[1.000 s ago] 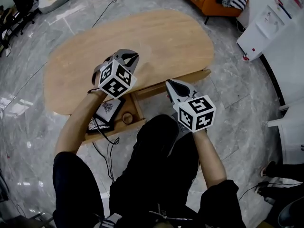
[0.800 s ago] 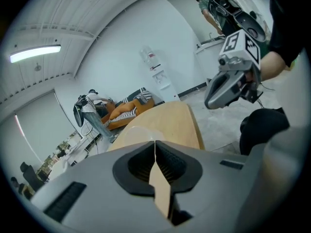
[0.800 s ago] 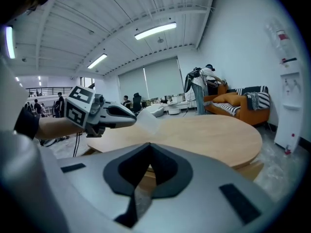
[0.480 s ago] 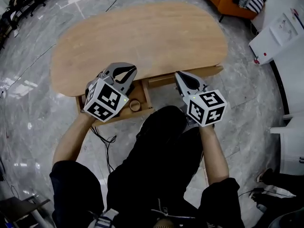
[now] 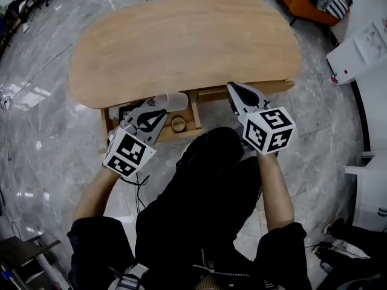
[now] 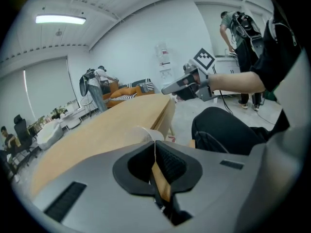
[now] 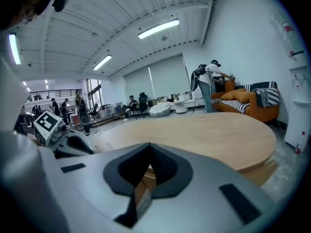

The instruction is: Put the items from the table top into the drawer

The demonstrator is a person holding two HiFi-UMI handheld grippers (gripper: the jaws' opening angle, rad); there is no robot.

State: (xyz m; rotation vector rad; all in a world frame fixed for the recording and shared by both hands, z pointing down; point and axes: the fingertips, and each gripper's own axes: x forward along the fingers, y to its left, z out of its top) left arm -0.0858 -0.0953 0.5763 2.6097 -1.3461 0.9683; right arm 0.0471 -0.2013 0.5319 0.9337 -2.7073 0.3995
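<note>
1. As I look down through the head view, my left hand-held gripper (image 5: 164, 107) hangs over the open drawer (image 5: 196, 115), jaws clamped on a pale item (image 5: 171, 100) that sits above the drawer's back, close to the edge of the wooden surface (image 5: 181, 47).
2. In the left gripper view, the jaws pinch a thin edge of the pale item (image 6: 142, 132). Its rounded, translucent bulk shows just past the tips, but I cannot tell what it is.
3. The drawer stands pulled out from under the surface's near edge, towards the seated person's dark trousers (image 5: 205, 180).
4. A roll of tape (image 5: 173, 124) lies flat in the right part of the drawer, just beside its right wall. A dark thing (image 5: 126, 111) shows at the left rear, partly hidden by the left hand-held gripper.
5. My right hand-held gripper (image 5: 233, 88) is closed on nothing. Its tips are at the surface's near edge, to the right of the drawer and apart from it.
6. In the right gripper view, the right hand-held gripper's jaws meet with nothing between them. The surface (image 7: 209, 135) stretches beyond, and the left hand-held gripper (image 7: 73, 142) shows at the left.
</note>
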